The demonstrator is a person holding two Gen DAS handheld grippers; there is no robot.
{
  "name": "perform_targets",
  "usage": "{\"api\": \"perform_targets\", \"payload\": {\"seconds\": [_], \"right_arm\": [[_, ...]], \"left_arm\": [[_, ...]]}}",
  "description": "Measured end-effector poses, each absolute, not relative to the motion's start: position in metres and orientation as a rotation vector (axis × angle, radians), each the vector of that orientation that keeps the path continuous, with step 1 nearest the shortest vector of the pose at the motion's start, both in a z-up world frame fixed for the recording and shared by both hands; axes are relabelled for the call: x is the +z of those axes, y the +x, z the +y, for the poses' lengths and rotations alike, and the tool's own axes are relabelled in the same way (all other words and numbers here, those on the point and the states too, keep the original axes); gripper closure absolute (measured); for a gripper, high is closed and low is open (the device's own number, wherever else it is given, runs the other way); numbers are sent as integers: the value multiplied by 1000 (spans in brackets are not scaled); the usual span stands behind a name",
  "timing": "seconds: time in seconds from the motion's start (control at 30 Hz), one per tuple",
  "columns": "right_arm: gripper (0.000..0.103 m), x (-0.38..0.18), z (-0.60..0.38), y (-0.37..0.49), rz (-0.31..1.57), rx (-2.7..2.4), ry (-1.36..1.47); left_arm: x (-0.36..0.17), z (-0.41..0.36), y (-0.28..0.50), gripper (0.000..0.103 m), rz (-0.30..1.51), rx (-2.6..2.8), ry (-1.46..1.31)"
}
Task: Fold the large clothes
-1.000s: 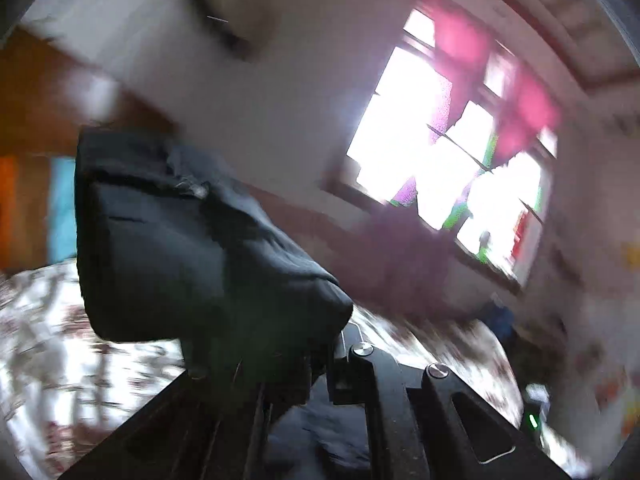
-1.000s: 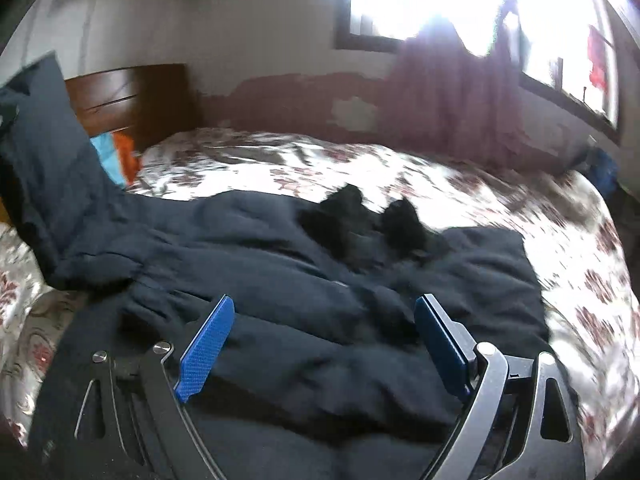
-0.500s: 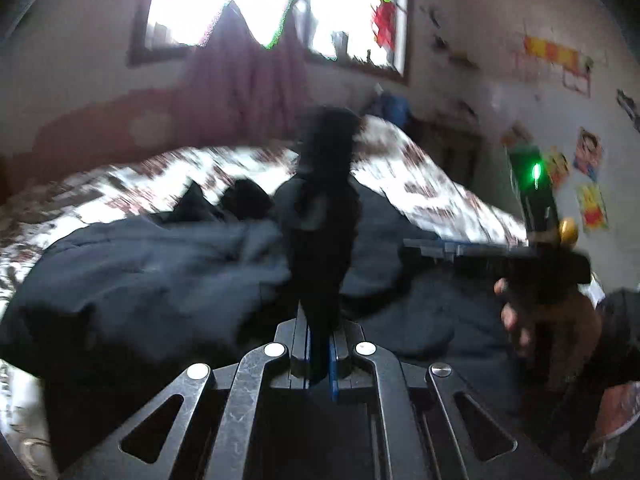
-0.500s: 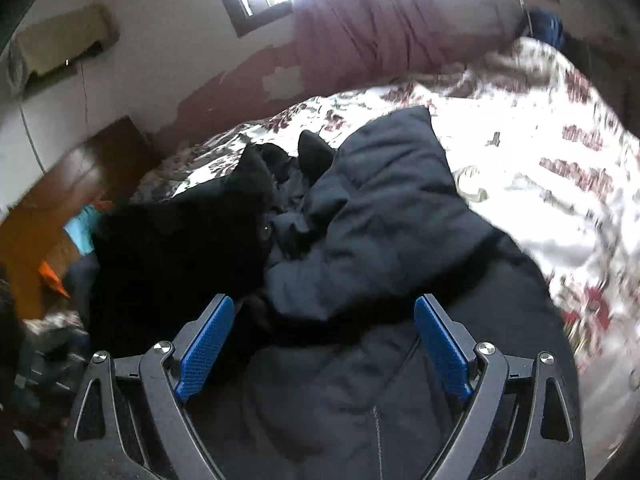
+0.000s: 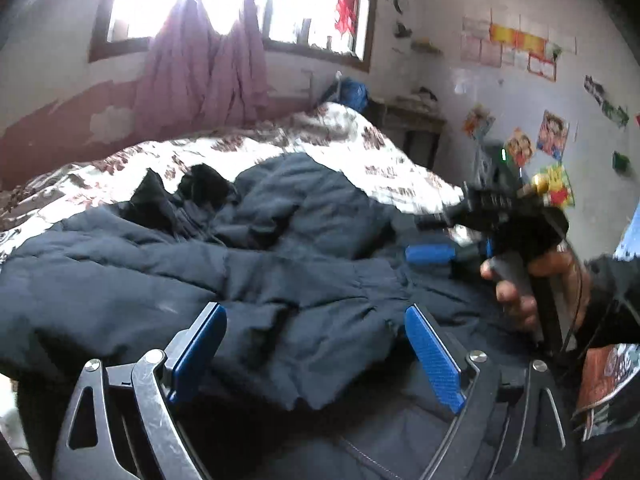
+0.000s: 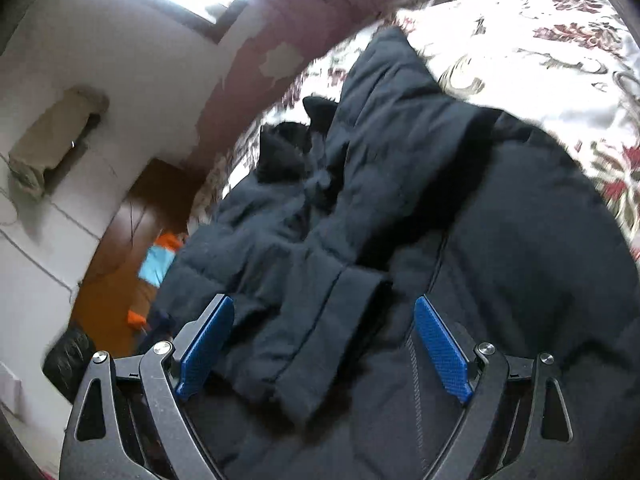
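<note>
A large dark navy padded jacket lies spread on the floral bedcover, its black fur collar at the far side. Both sleeves are folded across its body. My left gripper hovers low over the folded sleeve. Its jaws are opening, and the cloth below them is free of the pads. My right gripper stands open just above the other sleeve's cuff, gripping nothing. In the left wrist view it shows at the right, held by a hand.
The bedcover shows bare beyond the jacket. A window with a pink curtain is behind the bed. A small table stands against the postered wall. A wooden headboard rises at the left.
My left gripper swung the sleeve it held down and across onto the jacket, then its jaws parted and let the sleeve go. My right gripper rolled and sank lower, staying open.
</note>
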State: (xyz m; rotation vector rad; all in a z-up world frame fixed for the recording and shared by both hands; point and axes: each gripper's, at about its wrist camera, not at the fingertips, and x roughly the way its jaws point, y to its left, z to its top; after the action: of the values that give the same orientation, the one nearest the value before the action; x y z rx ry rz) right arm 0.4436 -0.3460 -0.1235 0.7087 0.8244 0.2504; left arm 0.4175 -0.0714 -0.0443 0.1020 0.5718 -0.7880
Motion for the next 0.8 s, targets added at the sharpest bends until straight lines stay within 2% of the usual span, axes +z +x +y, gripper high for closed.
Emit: {"api": "perform_targets", "payload": {"seconds": [0.13,0.17,0.2,0.23,0.3,0.33,0.4,0.5,0.63,0.8], "right_arm": [[16,-121,-320,450,884,176,533],[25,-121,-315,453,897,159,502],[46,-121,-310,457,906,153,479],[53,-122,-309,460,925,164,481],[77,-127,-304,468,967,118,462],[81,-126,-302,471,971,98,447],[96,-122,-305,471,957,89,459],[100,-103,-310,466,882,83,438],[100,-50,-318,460,708,1,313],[100,-1,-337,468,540,-169,213]], "left_arm": [[-31,-45,431,13,541,-695,17],[-29,-37,437,13,544,-626,5],[-27,-29,442,12,551,-564,-3],[-26,-22,446,12,552,-511,-12],[-24,1,456,12,557,-354,-45],[-24,10,460,12,564,-296,-62],[-26,37,469,12,576,-178,-126],[-33,71,477,12,600,-103,-248],[-42,100,485,12,632,-96,-399],[-48,101,485,12,644,-82,-397]]}}
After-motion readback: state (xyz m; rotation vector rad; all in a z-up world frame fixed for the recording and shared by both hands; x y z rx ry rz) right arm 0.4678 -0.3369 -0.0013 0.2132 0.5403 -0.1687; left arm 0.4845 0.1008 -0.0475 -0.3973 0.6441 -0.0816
